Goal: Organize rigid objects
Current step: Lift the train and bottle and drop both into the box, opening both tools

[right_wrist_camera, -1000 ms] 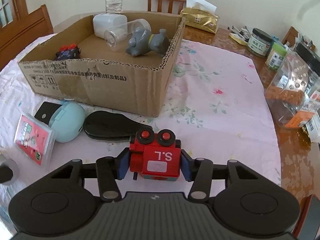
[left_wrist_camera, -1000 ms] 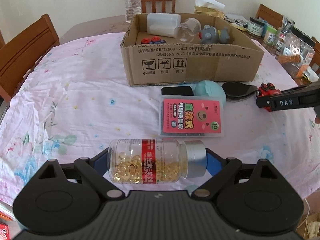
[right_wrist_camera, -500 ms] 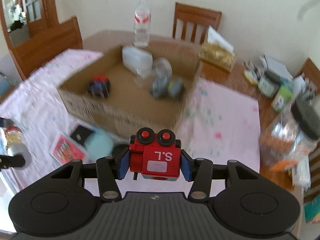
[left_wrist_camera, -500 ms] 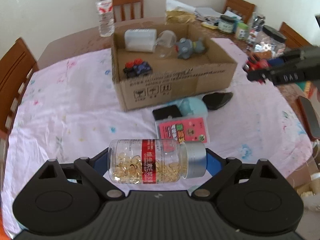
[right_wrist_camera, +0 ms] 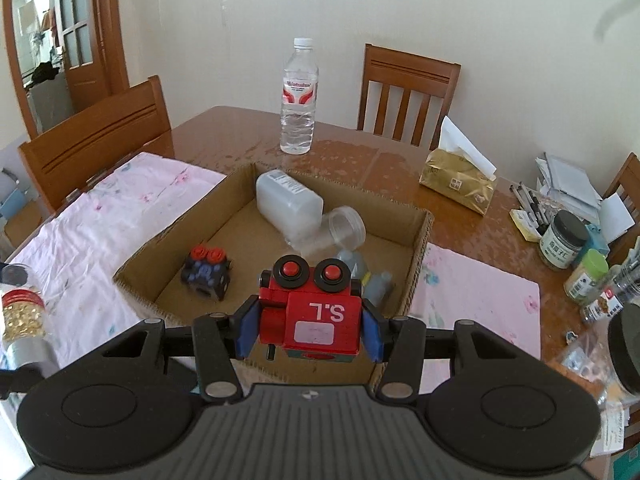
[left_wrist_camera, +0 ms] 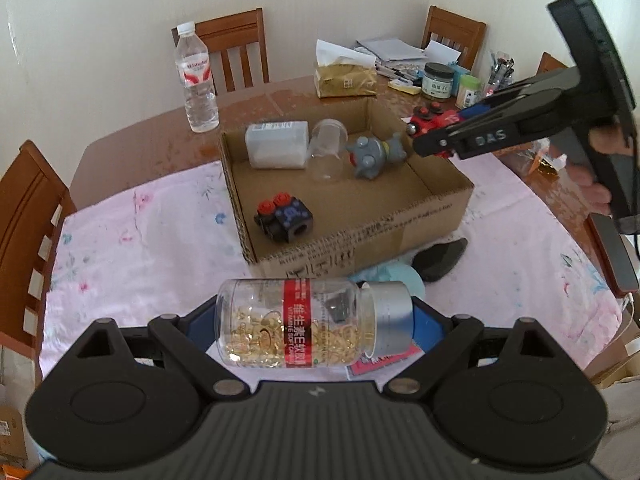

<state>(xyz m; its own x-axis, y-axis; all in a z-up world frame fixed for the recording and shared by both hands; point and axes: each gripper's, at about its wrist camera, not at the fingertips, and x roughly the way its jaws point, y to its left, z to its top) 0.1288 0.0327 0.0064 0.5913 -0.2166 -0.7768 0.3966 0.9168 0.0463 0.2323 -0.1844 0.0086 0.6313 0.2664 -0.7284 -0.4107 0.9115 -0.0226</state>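
Note:
My left gripper (left_wrist_camera: 312, 320) is shut on a clear pill bottle (left_wrist_camera: 296, 324) with a red label and grey cap, held sideways above the table in front of the cardboard box (left_wrist_camera: 360, 240). My right gripper (right_wrist_camera: 310, 326) is shut on a red toy robot (right_wrist_camera: 316, 312), held above the box's near right corner (right_wrist_camera: 420, 264); it shows in the left wrist view (left_wrist_camera: 432, 120) too. In the box lie a dark toy robot (left_wrist_camera: 284, 220), a white container (left_wrist_camera: 278, 144), a clear cup (left_wrist_camera: 326, 152) and a grey toy (left_wrist_camera: 372, 156).
A light blue round object (left_wrist_camera: 400, 276), a black flat object (left_wrist_camera: 440, 256) and a pink card pack (left_wrist_camera: 384, 360) lie in front of the box. A water bottle (right_wrist_camera: 299, 96), tissue pack (right_wrist_camera: 456, 184) and jars (right_wrist_camera: 564, 240) stand on the table beyond. Chairs surround the table.
Both grippers have risen with their objects. The right gripper has carried the red robot from the table to above the box's right side.

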